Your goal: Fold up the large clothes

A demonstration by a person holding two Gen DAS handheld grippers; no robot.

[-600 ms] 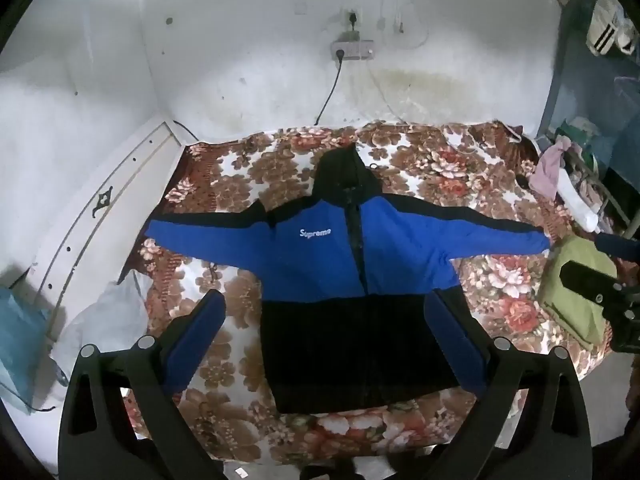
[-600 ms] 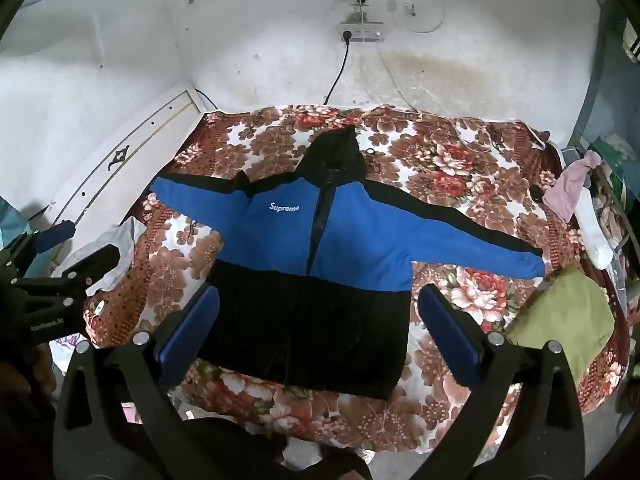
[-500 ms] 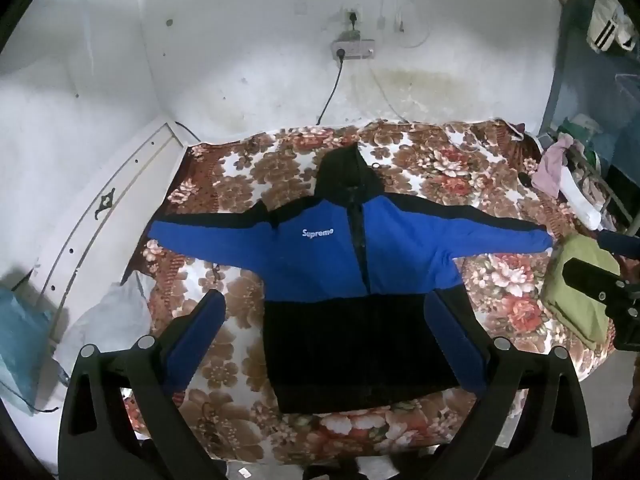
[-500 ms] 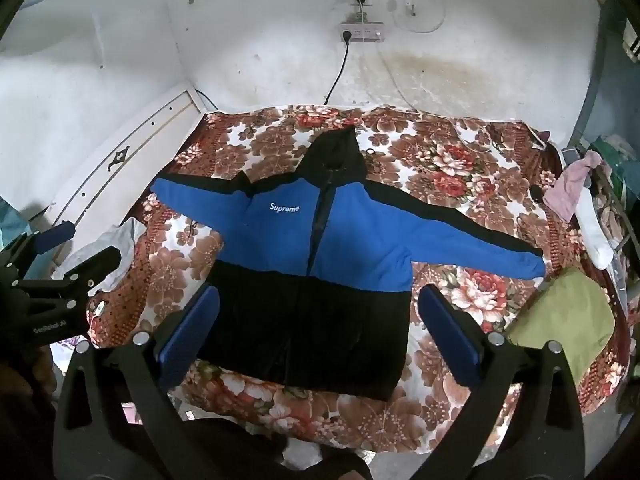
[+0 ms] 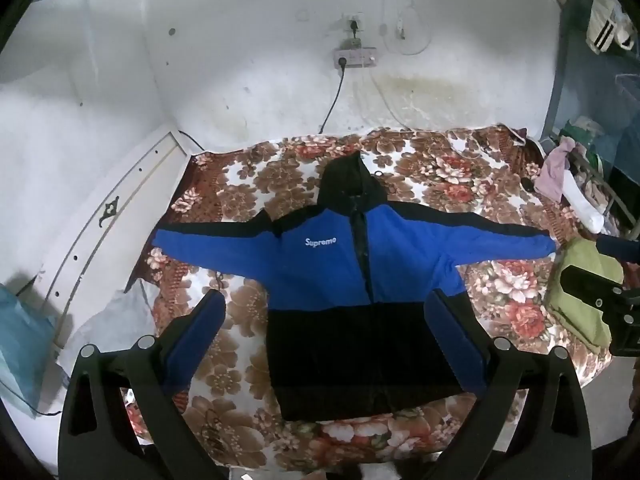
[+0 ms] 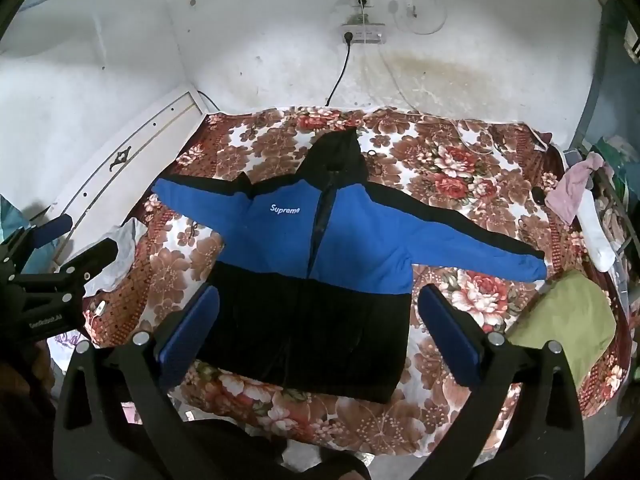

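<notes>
A blue and black hooded jacket (image 5: 340, 272) with white lettering lies flat, front up, on the floral bed cover (image 5: 460, 184), both sleeves spread out sideways. It also shows in the right wrist view (image 6: 320, 248). My left gripper (image 5: 326, 300) is open and empty, held well above the jacket's black lower half. My right gripper (image 6: 318, 294) is open and empty, also high above the jacket's lower half. Each gripper shows at the edge of the other's view: the right gripper (image 5: 600, 280) and the left gripper (image 6: 76, 252).
A folded green cloth (image 6: 568, 320) lies on the bed's right corner. Pink and white clothes (image 6: 580, 200) hang at the right edge. A white headboard (image 5: 100, 232) runs along the left. White cloth (image 6: 120, 252) lies at the bed's left side. A power strip (image 5: 354, 58) hangs on the wall.
Both views have shifted very slightly; the jacket lies as before and both grippers stay open.
</notes>
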